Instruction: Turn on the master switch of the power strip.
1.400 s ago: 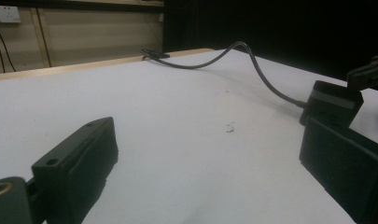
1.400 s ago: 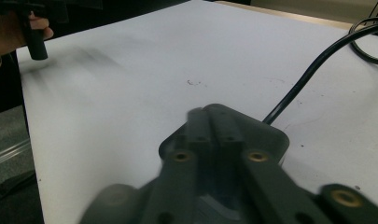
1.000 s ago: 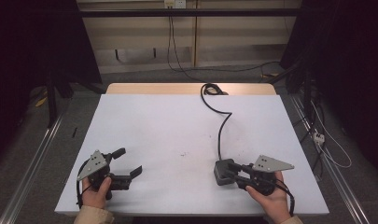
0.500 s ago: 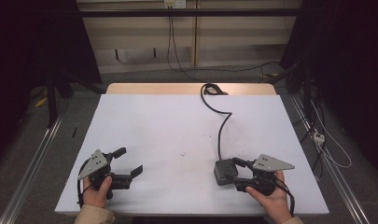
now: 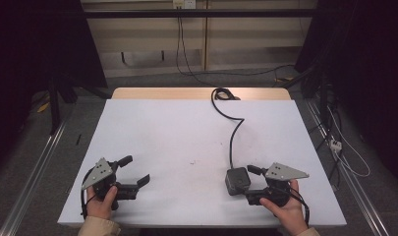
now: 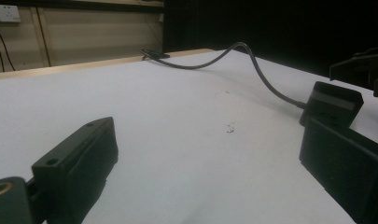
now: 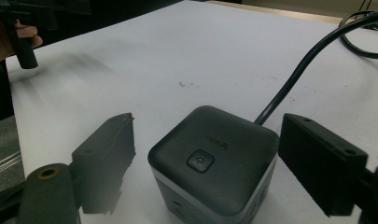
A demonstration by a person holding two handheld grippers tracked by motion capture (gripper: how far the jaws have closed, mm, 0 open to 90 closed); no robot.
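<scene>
Two claws rest low: right claw (image 7: 203, 163) straddles the cube (image 7: 213, 158).

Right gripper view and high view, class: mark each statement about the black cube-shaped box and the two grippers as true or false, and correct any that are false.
1. The black cube sits between the right gripper's open jaws. True.
2. The cube has been lifted off the white table. False: it rests on the tabletop.
3. A black cable runs from the cube toward the far edge of the table. True.
4. The left gripper is shut on the cable. False: its jaws are open with nothing in them, and it is well apart from the cable.
5. The top of the cube carries a power button. True.
</scene>
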